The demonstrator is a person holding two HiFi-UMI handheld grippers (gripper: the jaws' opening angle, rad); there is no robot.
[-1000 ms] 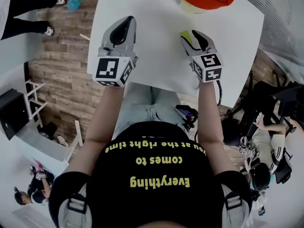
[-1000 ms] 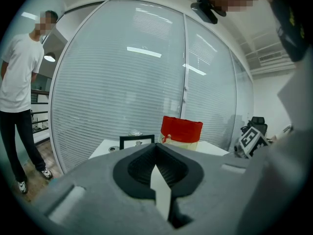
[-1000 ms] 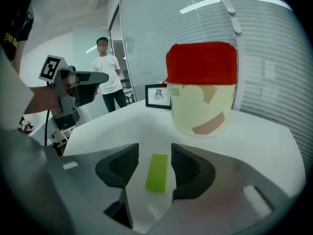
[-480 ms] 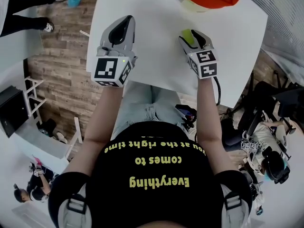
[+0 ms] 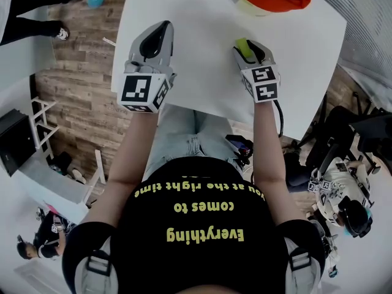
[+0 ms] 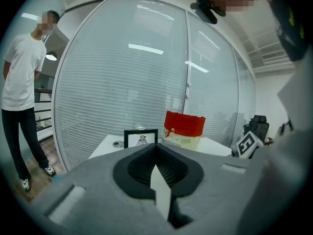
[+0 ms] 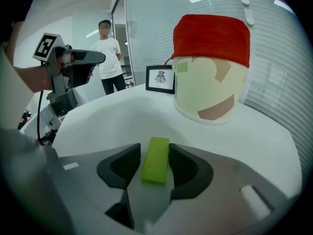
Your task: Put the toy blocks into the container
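1. The right gripper (image 5: 247,46), its jaws having just been closing, is straddling the green toy block (image 7: 156,158) without pinching it.
2. The block is lying on the white table (image 5: 196,66), near the container (image 7: 210,77).
3. The left gripper (image 6: 157,155), pressed together and empty, is hovering well left of the container.

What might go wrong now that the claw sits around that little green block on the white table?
1. The jaws of the right gripper have just been closing with the lime-green rectangular toy block between them. It looks slightly askew to the pads, so it may twist or squirt out.
2. The cream container with the red fabric rim stands tall further along the white table. A low carry might bump the rim and drop the block outside.
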